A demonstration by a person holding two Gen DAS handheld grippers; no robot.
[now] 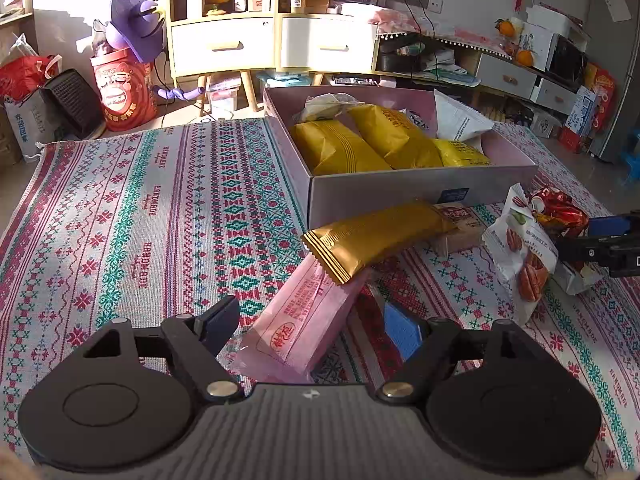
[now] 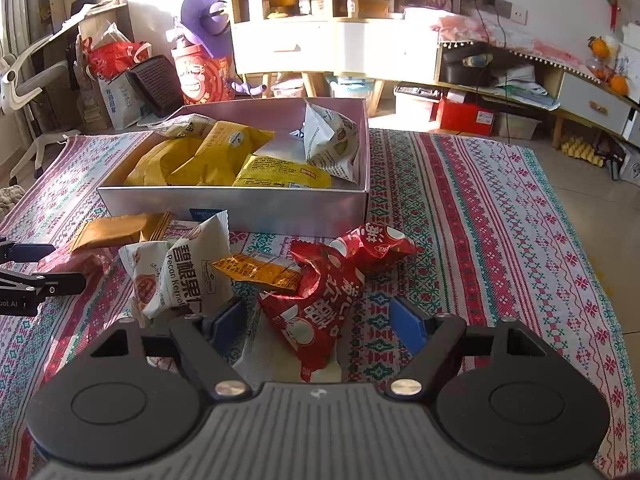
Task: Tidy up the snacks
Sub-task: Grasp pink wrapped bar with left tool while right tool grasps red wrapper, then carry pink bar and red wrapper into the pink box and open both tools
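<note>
A pink snack packet [image 1: 308, 320] lies on the patterned cloth between the fingers of my left gripper [image 1: 312, 326], which is open, with a gap to each pad. A gold packet [image 1: 376, 236] rests across the pink packet's far end. My right gripper [image 2: 318, 324] is open too, its blue pads standing either side of a crumpled red packet [image 2: 308, 312] without touching it. Beside it lie a white pecan packet [image 2: 188, 268], a small orange packet [image 2: 260, 272] and a second red packet [image 2: 376, 246]. Behind the loose snacks stands an open box [image 2: 240, 204] holding several yellow and white packets.
The patterned cloth [image 1: 140, 220] covers the floor, with bare stretches left of the box and at the right [image 2: 500, 240]. Shelves, drawers and a red drum [image 1: 124, 92] stand beyond the cloth's far edge. The other gripper [image 1: 600, 244] shows at the right edge of the left wrist view.
</note>
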